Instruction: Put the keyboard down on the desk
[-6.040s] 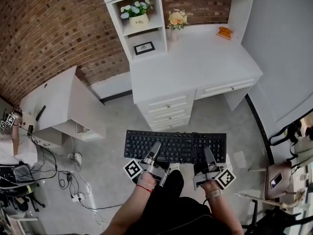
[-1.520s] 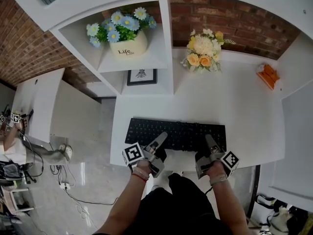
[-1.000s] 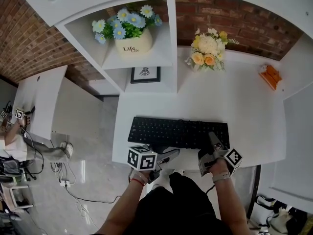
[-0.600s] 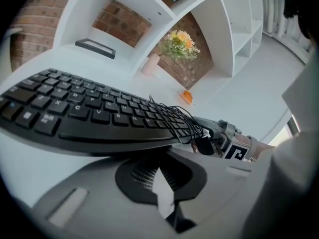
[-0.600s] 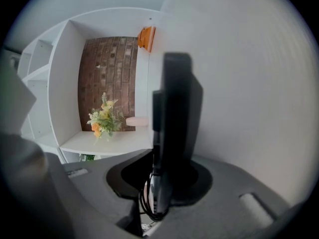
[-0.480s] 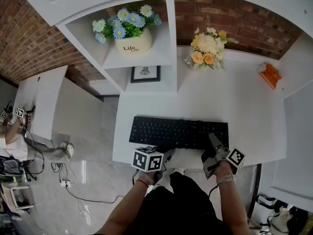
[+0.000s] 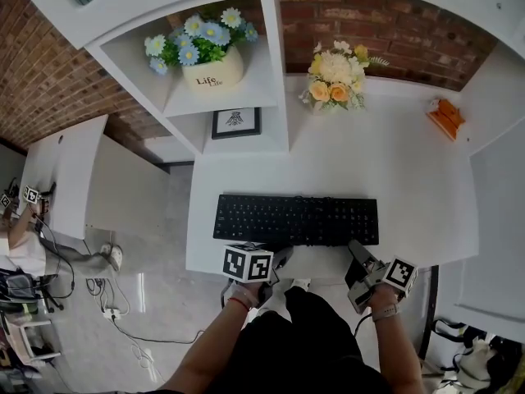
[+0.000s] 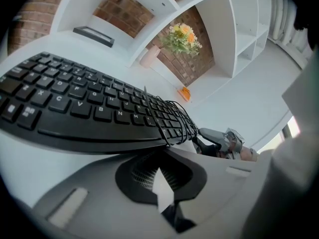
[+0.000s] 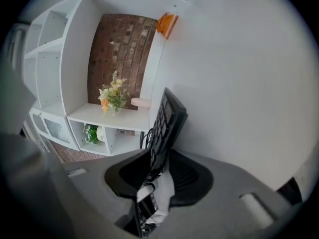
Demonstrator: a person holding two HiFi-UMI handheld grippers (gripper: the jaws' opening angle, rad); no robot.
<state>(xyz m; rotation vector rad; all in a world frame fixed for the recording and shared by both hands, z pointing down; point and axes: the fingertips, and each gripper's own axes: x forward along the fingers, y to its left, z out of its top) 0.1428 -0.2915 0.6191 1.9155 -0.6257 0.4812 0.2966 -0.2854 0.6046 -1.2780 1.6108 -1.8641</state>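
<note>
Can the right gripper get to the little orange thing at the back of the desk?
Probably yes. The right gripper has just been opening its jaws, the keyboard edge loose between them, and the white desk is bare up to the orange thing. It looks a long stretch, though.

Head view overhead; gripper views low, seemingly close — sharing keyboard (image 7: 295, 220) (image 8: 75, 108) (image 9: 167, 118).

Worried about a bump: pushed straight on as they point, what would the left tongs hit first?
Probably the front edge of the keyboard, lying on the desk just ahead of the shut left tongs; the exact gap is unclear.
</note>
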